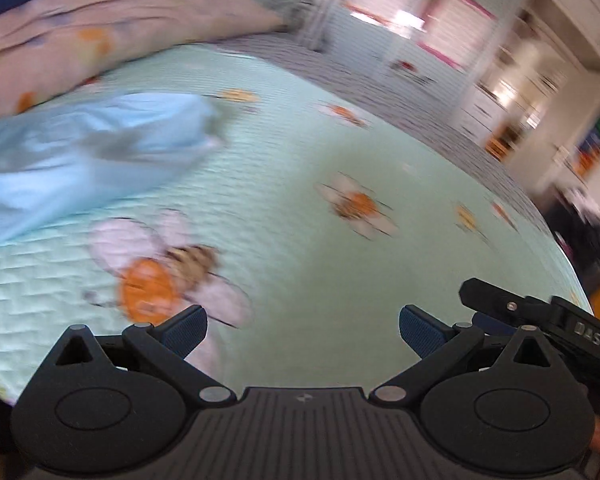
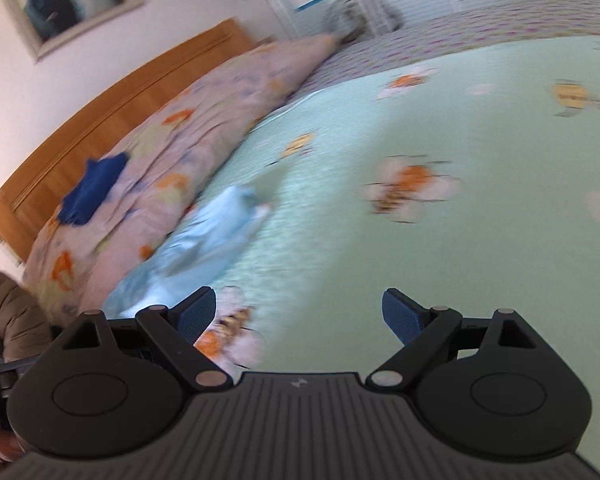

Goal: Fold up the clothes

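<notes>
1. Light blue garment is a crumpled heap on the bed, imo not folded at all. No neat edges, though both views are blurry.
2. It sits well ahead and left of the left gripper, and ahead-left of the right gripper too, w/ its near end just beyond that one's left finger.
3. Both grippers have fingers spread wide, nothing between them, neither touching the cloth.
4. Dark blue garment lies further out on the floral duvet, also looks unfolded afaict.
5. Mint quilt under the fingers is bare, so no finished pile in view. Basically everything's left to do.
</notes>
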A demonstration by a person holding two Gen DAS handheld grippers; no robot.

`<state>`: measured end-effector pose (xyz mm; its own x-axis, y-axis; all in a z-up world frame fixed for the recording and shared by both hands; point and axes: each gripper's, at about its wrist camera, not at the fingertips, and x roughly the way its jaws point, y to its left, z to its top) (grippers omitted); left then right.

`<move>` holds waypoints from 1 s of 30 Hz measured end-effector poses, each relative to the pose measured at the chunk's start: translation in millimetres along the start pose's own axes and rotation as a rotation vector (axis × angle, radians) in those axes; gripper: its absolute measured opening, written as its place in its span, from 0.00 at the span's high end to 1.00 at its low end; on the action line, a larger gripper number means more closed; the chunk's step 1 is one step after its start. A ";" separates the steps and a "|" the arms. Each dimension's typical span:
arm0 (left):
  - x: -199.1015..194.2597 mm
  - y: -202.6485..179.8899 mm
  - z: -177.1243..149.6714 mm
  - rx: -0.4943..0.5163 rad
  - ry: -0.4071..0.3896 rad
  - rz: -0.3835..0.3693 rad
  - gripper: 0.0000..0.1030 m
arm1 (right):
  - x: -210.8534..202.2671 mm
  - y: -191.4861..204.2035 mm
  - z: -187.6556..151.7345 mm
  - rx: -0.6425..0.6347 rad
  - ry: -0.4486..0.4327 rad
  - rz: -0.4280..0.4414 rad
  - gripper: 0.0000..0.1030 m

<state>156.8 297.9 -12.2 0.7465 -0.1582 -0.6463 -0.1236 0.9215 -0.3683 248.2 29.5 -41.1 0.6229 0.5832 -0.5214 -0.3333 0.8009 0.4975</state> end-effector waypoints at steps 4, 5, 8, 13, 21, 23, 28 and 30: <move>4.3 -45.3 -20.3 0.102 0.024 0.012 0.01 | -45.2 -39.2 -13.8 0.041 -0.059 -0.093 0.11; 5.8 -54.9 -25.0 0.129 0.028 0.032 0.01 | -56.1 -46.4 -17.5 0.048 -0.074 -0.108 0.11; 5.2 -78.4 -37.4 0.198 0.026 0.086 0.01 | -83.5 -61.2 -29.7 0.044 -0.124 -0.140 0.11; -11.2 -110.2 -46.8 0.285 -0.025 0.127 0.01 | -111.3 -77.1 -45.4 0.044 -0.162 -0.147 0.10; -36.0 -138.8 -64.7 0.336 -0.045 0.117 0.01 | -146.5 -69.7 -58.0 -0.006 -0.281 -0.105 0.10; -46.3 -143.2 -70.5 0.343 -0.090 0.140 0.01 | -160.2 -57.2 -64.6 -0.069 -0.352 -0.105 0.09; -70.8 -150.6 -85.0 0.322 -0.160 0.142 0.01 | -188.6 -31.3 -89.2 -0.235 -0.513 -0.134 0.00; -78.2 -153.7 -89.3 0.317 -0.165 0.127 0.01 | -194.2 -27.1 -95.3 -0.271 -0.509 -0.139 0.00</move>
<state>59.0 137.0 35.2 0.8365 -0.0007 -0.5480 -0.0323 0.9982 -0.0506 68.8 -92.4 -19.4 0.9124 0.3855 -0.1375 -0.3516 0.9102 0.2190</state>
